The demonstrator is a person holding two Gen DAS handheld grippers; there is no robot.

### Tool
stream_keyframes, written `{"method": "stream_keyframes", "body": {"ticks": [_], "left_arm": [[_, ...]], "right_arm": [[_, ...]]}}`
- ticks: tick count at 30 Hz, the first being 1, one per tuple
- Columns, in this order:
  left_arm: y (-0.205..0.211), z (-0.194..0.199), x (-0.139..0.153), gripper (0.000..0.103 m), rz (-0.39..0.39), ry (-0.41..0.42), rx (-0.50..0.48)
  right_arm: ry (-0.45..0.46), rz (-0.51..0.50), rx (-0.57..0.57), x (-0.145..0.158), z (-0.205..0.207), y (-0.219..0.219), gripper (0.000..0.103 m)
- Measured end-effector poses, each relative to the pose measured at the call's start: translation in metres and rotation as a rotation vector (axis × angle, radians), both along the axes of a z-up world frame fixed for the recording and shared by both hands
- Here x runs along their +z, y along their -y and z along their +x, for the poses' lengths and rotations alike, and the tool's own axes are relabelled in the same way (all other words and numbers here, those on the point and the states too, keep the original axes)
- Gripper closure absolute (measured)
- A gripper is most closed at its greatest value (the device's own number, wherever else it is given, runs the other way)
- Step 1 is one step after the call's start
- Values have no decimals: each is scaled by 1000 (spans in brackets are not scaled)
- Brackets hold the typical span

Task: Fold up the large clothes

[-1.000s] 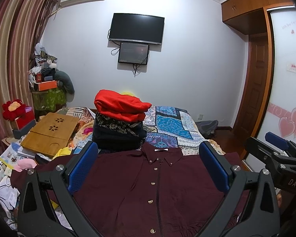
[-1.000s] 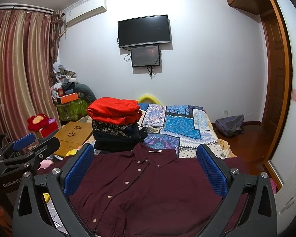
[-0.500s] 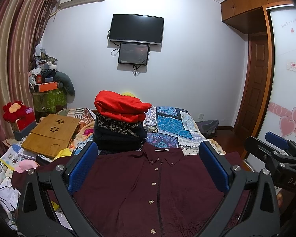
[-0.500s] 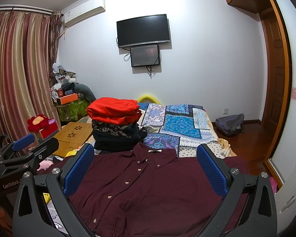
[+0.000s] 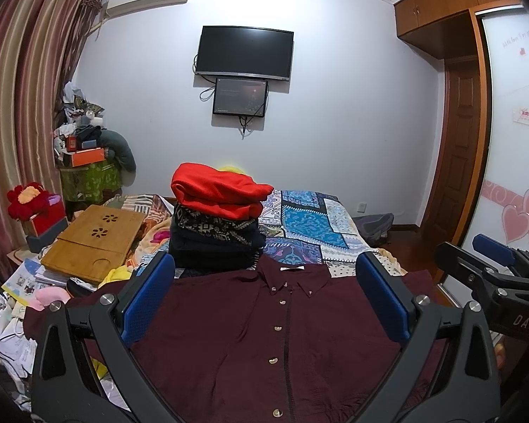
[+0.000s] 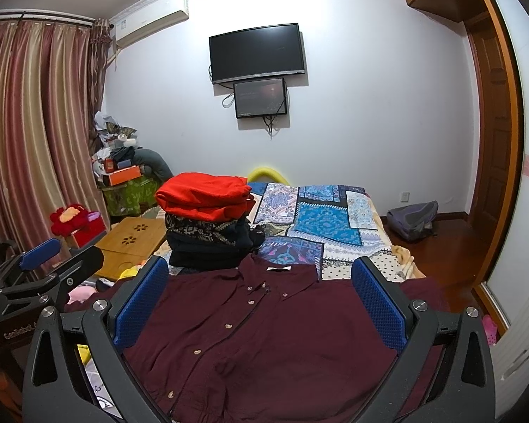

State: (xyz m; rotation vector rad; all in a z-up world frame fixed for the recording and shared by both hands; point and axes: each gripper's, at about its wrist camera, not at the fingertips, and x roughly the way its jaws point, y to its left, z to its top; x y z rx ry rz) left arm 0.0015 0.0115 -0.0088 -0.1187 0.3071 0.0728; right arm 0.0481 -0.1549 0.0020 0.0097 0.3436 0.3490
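A: Where is the garment?

B: A maroon button-up shirt [image 5: 264,338] lies spread flat, front side up, on the near end of a bed [image 5: 338,243]. Its collar points toward twelve o'clock, and the button placket runs down the middle toward six o'clock. In the right wrist view the same shirt [image 6: 264,331] fills the lower centre.

A: And the tools?

B: The left tool [image 5: 264,299] is above the shirt with its jaws spread wide, blue pads at nine and three o'clock, nothing between them. The right tool [image 6: 261,299] is likewise wide apart and empty over the cloth. Each also appears in the other's view: the right tool [image 5: 493,264] at three o'clock of the left view, the left tool [image 6: 40,261] at nine o'clock of the right view.

A: What else is there?

B: Just beyond the collar, toward eleven o'clock, stands a stack of folded clothes [image 5: 215,225], red on top, dark and patterned below. A blue patchwork quilt [image 5: 310,218] covers the bed toward one o'clock. A wooden lap tray [image 5: 95,239] rests at nine o'clock. On the far wall hang a television [image 5: 245,53] and a smaller screen [image 5: 239,97].
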Motion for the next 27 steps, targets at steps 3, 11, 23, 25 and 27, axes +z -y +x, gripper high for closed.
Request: {"method": "stream_keyframes", "body": {"ticks": [3,11,23,25,27], "left_arm": [[-2,0,0,0,-1,-2,1],[-6,5,-3,0,-7,-12,11],[-48,29,-18,0,51,-45,176],[-66,35,-23,0,62,-57,217],[-83,41,-29,0,52,-76,245]], "right_arm": [[-6,2,1,-1,2,-2,0],[-21,-9,3,-5,7,-7,0],[-81,-56,-32,-20,38,-12,0],[-99,-66,-42,-25,47,-12,0],[-119,-72,-51,-28,55,-12,0]]}}
